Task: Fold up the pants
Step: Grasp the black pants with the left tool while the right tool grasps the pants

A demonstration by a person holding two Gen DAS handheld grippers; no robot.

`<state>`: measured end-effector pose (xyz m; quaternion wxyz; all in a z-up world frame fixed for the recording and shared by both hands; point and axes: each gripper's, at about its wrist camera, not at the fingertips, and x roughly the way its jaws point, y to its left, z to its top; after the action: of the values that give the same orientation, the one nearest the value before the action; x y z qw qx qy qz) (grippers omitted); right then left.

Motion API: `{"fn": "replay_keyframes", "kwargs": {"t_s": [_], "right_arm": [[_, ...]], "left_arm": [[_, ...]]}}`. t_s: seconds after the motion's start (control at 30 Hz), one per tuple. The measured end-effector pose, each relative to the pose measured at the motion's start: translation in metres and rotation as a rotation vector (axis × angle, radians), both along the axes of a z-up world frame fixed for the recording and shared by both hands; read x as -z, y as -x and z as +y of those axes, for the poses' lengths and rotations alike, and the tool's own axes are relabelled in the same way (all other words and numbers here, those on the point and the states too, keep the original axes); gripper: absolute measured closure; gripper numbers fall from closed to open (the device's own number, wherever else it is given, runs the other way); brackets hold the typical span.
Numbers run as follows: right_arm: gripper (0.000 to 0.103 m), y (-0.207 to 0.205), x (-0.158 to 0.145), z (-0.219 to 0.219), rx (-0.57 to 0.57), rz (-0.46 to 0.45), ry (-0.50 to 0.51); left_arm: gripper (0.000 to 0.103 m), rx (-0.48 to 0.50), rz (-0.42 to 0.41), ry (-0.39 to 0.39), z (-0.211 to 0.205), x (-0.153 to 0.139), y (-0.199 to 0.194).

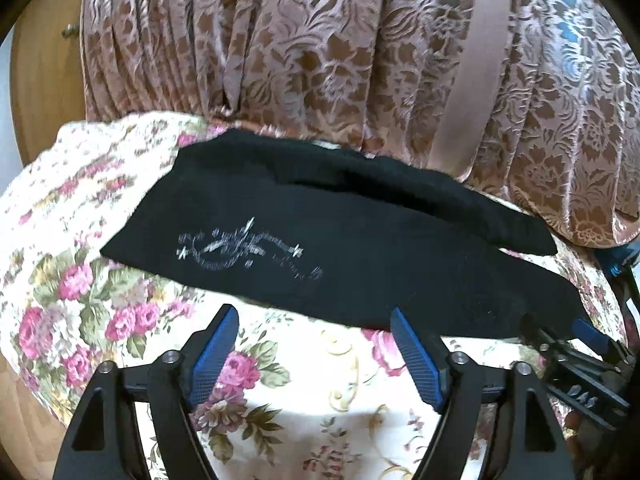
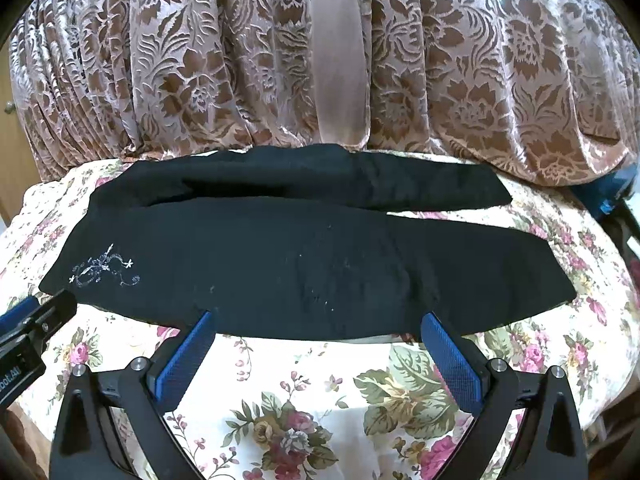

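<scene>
Black pants point(image 2: 304, 256) lie spread lengthwise across a floral tablecloth, waist end at the left with a silver embroidered motif point(image 2: 105, 270), legs running right. They also show in the left wrist view point(image 1: 360, 248) with the motif point(image 1: 244, 250). My left gripper point(image 1: 314, 314) is open and empty, just short of the pants' near edge. My right gripper point(image 2: 318, 318) is open and empty, its blue fingertips point(image 2: 430, 322) at the near edge of the front leg. The right gripper also appears at the right of the left wrist view point(image 1: 576, 340).
The floral tablecloth point(image 2: 312, 392) covers the table. A brown and pink patterned curtain point(image 2: 240, 60) hangs right behind the pants. Wooden furniture point(image 1: 44, 92) stands at the left. Part of the left gripper body point(image 2: 28, 332) shows at the left of the right wrist view.
</scene>
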<state>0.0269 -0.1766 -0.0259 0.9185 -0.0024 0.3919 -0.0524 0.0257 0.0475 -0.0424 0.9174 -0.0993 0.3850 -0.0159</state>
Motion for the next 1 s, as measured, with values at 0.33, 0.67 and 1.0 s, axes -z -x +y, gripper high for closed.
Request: {"fn": "replay_keyframes", "kwargs": {"t_s": [0.33, 0.67, 1.0], "right_arm": [[0.0, 0.002, 0.045, -0.093, -0.044, 0.108, -0.601], [0.016, 0.001, 0.077, -0.172, 0.099, 0.178, -0.861], [0.045, -0.057, 0.109, -0.174, 0.151, 0.187, -1.021]], "left_arm": [[0.009, -0.165, 0.139, 0.28, 0.117, 0.05, -0.016], [0.0, -0.326, 0.156, 0.444, 0.194, 0.083, -0.065], [0.062, -0.451, 0.18, 0.551, 0.223, 0.098, -0.112]]}}
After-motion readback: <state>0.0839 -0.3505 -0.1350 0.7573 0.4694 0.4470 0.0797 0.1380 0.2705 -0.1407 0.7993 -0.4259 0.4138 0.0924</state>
